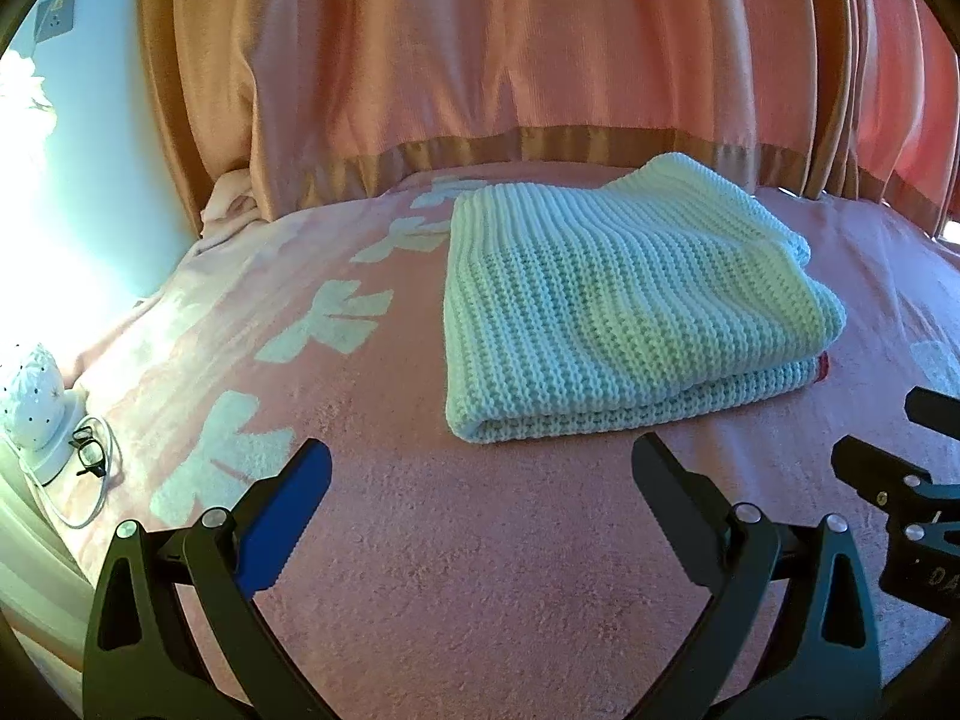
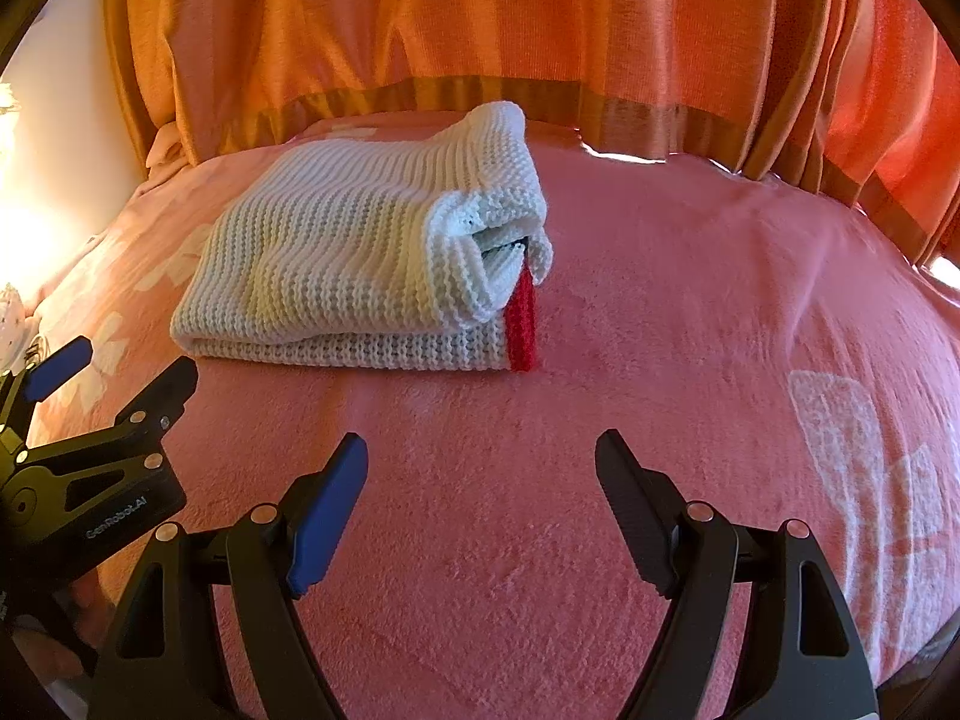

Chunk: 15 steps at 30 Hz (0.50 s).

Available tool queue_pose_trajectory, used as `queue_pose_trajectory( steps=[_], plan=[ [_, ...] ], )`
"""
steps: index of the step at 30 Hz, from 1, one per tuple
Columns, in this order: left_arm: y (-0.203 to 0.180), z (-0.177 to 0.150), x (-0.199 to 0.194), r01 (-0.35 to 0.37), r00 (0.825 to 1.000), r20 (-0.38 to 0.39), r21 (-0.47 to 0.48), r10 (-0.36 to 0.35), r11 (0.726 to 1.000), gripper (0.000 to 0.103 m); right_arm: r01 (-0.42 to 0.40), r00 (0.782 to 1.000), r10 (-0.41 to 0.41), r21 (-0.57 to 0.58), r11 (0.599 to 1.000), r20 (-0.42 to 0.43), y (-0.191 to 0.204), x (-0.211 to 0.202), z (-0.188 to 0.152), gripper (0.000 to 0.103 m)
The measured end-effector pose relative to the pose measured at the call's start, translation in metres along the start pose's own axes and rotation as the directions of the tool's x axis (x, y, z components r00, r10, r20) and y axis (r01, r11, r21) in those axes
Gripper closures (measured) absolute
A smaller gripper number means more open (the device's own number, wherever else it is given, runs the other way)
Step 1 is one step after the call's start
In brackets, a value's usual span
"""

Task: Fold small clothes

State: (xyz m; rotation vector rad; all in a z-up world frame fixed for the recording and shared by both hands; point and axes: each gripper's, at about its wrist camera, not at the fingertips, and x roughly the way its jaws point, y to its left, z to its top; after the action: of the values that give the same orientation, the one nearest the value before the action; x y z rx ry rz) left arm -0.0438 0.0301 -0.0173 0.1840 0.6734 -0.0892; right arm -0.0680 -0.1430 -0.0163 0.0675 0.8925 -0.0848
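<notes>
A white ribbed knit garment (image 1: 612,300) lies folded into a thick rectangle on the pink blanket (image 1: 480,570), with a red edge strip (image 2: 522,324) showing at its right end. My left gripper (image 1: 483,456) hovers just in front of the fold's near edge, open, nothing between its fingers. My right gripper (image 2: 483,456) stands open too, a little short of the garment (image 2: 366,264) and to its right. In the right wrist view the left gripper (image 2: 114,366) appears at the left edge, and the right gripper's fingers (image 1: 870,468) show at the left view's right edge.
Orange-pink curtains (image 1: 480,60) hang behind the bed. A white dotted lamp (image 1: 36,408), a pair of glasses (image 1: 90,450) and a white cable (image 1: 90,510) sit at the left edge. The blanket carries white flower prints (image 1: 324,318).
</notes>
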Motion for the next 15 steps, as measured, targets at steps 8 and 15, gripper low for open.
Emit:
queue_pose_trajectory(
  steps=[8, 15],
  plan=[
    [0.0006, -0.0028, -0.0005, 0.0, 1.0, 0.002, -0.008, 0.0, 1.0, 0.005, 0.003, 1.0, -0.003, -0.004, 1.0, 0.001, 0.0034, -0.0007, -0.0027, 0.027],
    [0.0007, -0.0015, 0.0016, 0.017, 1.0, -0.017, -0.018, -0.018, 1.0, 0.005, 0.001, 1.0, -0.001, -0.006, 1.0, 0.0, 0.0022, 0.0001, -0.0023, 0.027]
  ],
)
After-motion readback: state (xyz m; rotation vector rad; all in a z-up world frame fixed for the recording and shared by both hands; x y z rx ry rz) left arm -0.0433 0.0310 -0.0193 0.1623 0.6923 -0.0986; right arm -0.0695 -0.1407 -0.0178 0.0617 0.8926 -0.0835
